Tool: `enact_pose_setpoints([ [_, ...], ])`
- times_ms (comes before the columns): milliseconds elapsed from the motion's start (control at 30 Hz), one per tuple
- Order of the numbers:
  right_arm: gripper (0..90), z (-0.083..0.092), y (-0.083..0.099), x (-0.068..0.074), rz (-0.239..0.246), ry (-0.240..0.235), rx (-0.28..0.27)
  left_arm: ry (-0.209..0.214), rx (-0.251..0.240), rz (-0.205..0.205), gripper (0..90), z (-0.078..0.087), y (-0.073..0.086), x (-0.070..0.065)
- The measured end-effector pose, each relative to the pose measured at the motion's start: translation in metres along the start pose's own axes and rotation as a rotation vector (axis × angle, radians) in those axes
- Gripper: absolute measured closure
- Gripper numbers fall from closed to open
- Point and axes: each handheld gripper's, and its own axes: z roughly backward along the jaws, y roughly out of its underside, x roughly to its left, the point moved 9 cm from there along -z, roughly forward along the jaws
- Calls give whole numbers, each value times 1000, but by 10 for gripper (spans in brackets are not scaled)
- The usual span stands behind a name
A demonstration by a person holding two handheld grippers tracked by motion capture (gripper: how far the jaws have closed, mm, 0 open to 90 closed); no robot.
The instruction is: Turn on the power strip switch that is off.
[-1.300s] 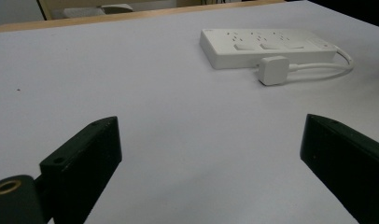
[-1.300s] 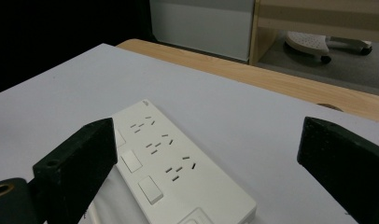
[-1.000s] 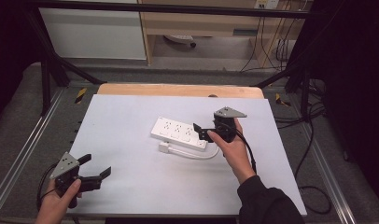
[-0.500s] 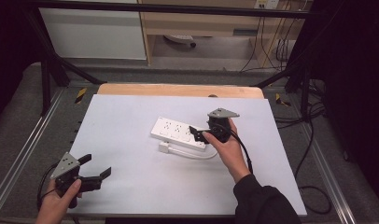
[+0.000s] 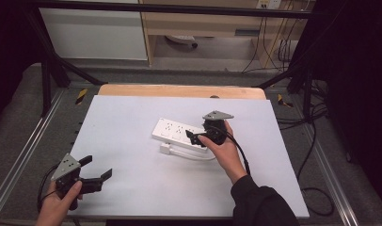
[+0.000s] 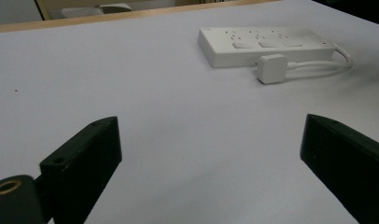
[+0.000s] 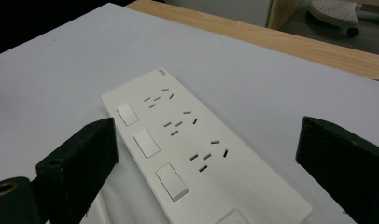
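A white power strip [image 5: 179, 132] lies flat near the middle of the white table [image 5: 132, 117], set at a slant so that its long side runs from the upper left toward the lower right in the high view. The right gripper [image 5: 196, 137] is held in the person's right hand [image 5: 226, 151] right at the strip's near right end, its jaws spread wide and pointing along the strip. In the right gripper view the two black jaws stand far apart at either side of the picture, with the strip [image 7: 197, 149] lying between and just beyond them; its three sockets and three rocker switches face up (whether a jaw tip touches the casing I cannot tell). The strip's white cable [image 5: 194, 155] loops along the near side of the strip and ends in a white plug [image 5: 166, 149], which lies on the table just beside the strip's front edge, close to the right gripper's jaws. The left gripper [image 5: 96, 170] rests near the table's front left corner in the person's left hand [image 5: 57, 207], well apart from the strip, jaws likewise wide and holding nothing. In the left gripper view the strip [image 6: 267, 44] and plug [image 6: 271, 68] lie far off on the table, beyond the open jaws.
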Motion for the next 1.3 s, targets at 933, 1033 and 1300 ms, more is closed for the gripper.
enact_pose_setpoints([
  [933,398,-18,9,14,31,-38,25,1,1,-2,57,0,0,0],
  [1033,512,-20,10,15,37,-47,24,1,1,-2,57,0,0,0],
  [1300,700,-24,17,18,57,-54,33,1,1,0,57,0,0,0],
])
